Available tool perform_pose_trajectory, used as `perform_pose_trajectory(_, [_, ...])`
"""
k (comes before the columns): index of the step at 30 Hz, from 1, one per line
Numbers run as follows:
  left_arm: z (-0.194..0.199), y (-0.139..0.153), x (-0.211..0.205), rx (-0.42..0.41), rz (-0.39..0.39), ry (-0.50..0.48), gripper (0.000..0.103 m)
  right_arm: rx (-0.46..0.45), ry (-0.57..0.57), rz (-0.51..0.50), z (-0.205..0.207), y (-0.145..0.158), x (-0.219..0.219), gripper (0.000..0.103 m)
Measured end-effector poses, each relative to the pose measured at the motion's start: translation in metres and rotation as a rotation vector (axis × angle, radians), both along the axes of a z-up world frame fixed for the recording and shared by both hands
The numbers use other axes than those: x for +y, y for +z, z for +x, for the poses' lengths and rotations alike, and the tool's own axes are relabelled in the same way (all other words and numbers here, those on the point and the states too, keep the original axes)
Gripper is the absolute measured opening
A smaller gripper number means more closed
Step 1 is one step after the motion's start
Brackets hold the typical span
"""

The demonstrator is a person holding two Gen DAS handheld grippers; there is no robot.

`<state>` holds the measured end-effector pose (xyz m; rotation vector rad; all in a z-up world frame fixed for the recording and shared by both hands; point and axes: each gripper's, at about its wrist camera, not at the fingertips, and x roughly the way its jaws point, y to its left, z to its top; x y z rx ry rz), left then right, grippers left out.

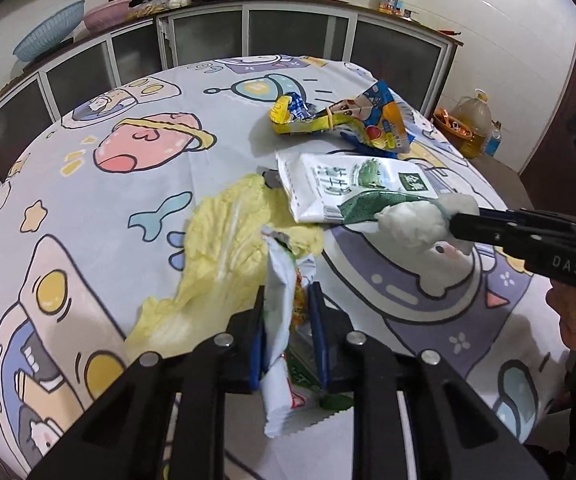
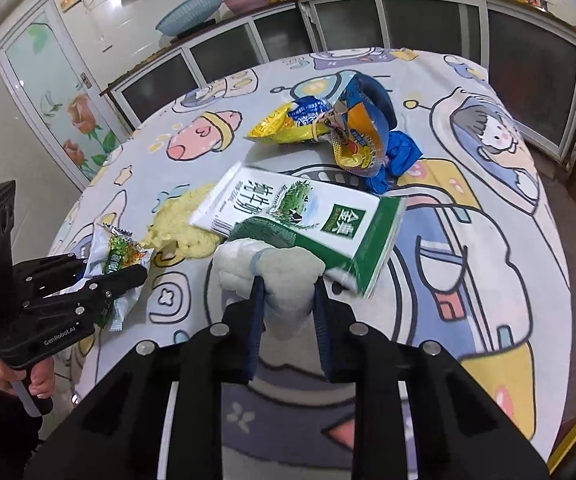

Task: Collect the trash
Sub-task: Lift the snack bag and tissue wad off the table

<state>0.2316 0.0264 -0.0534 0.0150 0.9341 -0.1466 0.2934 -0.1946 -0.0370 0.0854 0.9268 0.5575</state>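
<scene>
Round table [image 1: 88, 184] under a cartoon-print cloth, scattered with trash. Left gripper [image 1: 288, 300] clamped on a crumpled white and green snack wrapper [image 1: 280, 320], near the table's near edge; wrapper hanging down between the blue pads [image 1: 256, 344], long axis running along the fingers. Right gripper [image 2: 288, 292] closed on a wad of white tissue [image 2: 268, 268], near the middle of the table, just in front of the milk carton.

Still lying on the cloth: a flattened green and white milk carton [image 2: 307, 220] at the table's centre, long axis slanting from far left to near right, its green end touching or nearly touching the held tissue. A pale yellow cabbage leaf [image 1: 224, 248] just left of the carton, between the two grippers, one edge tucked under the carton's white end. Farther back, toward the far edge, a yellow and blue snack bag [image 2: 327, 128] with a blue scrap [image 2: 395, 160] beside it.

Both tools full, so likely nothing more to be taken before dropping these loads. No bin clearly in view. Carton nearer the right gripper; leaf nearer the left.
</scene>
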Motion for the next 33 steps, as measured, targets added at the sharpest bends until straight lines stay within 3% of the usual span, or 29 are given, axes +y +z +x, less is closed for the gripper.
perform_pose_trajectory(15, [-0.045, 0.034, 0.006, -0.072, -0.038, 0.000, 0.018, -0.042, -0.048, 0.040, -0.050, 0.026, -0.035, 0.023])
perform_pose_trajectory(22, [-0.067, 0.051, 0.001, -0.095, -0.091, -0.038, 0.018, -0.056, -0.074, 0.071, -0.073, 0.033, -0.052, 0.023])
perform_pose_trajectory(25, [-0.073, 0.055, -0.004, -0.102, -0.076, -0.056, 0.019, -0.057, -0.084, 0.080, -0.081, 0.034, -0.060, 0.023])
perform_pose_trajectory(30, [-0.074, 0.031, -0.013, -0.010, -0.053, -0.099, 0.021, -0.034, -0.084, 0.076, -0.084, 0.027, -0.064, 0.023])
perform_pose_trajectory(33, [-0.080, 0.021, -0.015, 0.014, -0.041, -0.106, 0.034, -0.035, -0.079, 0.078, -0.087, 0.026, -0.064, 0.023])
